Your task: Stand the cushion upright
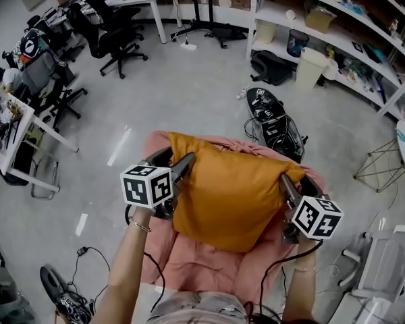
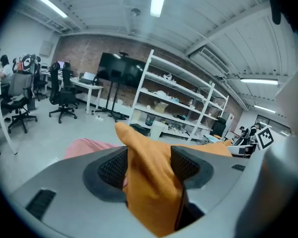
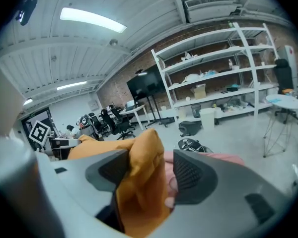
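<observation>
An orange cushion (image 1: 229, 201) stands leaning on a pink padded seat (image 1: 202, 265), its top edge toward the far side. My left gripper (image 1: 172, 160) is at the cushion's upper left corner, and in the left gripper view that corner (image 2: 149, 182) sits between the parted jaws (image 2: 149, 165), loosely, with a sliver of pink showing by the left pad. My right gripper (image 1: 293, 181) is at the upper right corner. In the right gripper view the corner (image 3: 139, 182) lies against the left pad of this gripper (image 3: 151, 170), and a clear gap separates it from the right pad (image 3: 191, 175).
A black bag with gear (image 1: 277, 123) lies on the floor just beyond the seat. White shelving (image 1: 337, 39) with a bin (image 1: 310, 66) runs along the right. Office chairs (image 1: 118, 36) and desks stand at the far left. Cables (image 1: 74, 295) lie near my feet.
</observation>
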`<state>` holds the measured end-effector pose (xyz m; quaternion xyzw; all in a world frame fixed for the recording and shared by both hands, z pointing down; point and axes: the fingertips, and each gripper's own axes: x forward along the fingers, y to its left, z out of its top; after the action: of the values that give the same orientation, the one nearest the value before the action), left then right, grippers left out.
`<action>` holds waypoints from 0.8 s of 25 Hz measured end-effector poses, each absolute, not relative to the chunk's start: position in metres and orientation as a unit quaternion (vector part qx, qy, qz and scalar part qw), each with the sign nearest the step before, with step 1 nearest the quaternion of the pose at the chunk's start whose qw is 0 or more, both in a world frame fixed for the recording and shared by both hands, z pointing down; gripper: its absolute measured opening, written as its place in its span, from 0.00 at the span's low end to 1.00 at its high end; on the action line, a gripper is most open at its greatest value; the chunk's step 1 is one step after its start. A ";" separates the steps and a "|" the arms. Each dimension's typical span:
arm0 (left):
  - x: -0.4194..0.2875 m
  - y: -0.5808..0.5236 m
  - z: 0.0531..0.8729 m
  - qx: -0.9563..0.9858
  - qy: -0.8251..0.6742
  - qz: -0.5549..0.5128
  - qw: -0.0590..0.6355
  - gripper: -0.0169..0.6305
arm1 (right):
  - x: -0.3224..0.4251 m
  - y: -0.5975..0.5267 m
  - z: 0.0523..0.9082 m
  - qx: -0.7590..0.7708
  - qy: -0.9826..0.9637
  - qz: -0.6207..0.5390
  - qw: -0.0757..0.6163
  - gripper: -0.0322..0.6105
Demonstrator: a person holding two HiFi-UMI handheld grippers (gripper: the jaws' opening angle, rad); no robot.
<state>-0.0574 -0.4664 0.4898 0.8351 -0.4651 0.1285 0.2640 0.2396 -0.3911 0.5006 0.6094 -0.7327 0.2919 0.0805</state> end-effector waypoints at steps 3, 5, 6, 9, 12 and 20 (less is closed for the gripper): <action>-0.062 -0.460 0.485 0.832 -0.471 0.126 0.264 0.42 | 0.239 -0.385 0.495 0.609 -0.735 0.288 0.079 0.49; -0.068 -0.455 0.483 0.830 -0.476 0.124 0.264 0.42 | 0.238 -0.381 0.491 0.611 -0.734 0.286 0.072 0.49; -0.072 -0.453 0.482 0.828 -0.479 0.123 0.264 0.42 | 0.238 -0.379 0.489 0.614 -0.733 0.285 0.067 0.49; -0.079 -0.447 0.479 0.824 -0.486 0.120 0.264 0.42 | 0.241 -0.374 0.481 0.621 -0.731 0.278 0.053 0.49; -0.085 -0.436 0.476 0.821 -0.492 0.118 0.264 0.42 | 0.243 -0.364 0.473 0.625 -0.730 0.271 0.051 0.49; -0.103 -0.394 0.463 0.817 -0.503 0.109 0.260 0.42 | 0.240 -0.323 0.461 0.635 -0.724 0.267 0.041 0.49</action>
<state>-0.1029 -0.3936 0.4632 0.8170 -0.5029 0.1091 0.2602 0.2398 -0.3231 0.4606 0.6351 -0.7236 0.2673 0.0406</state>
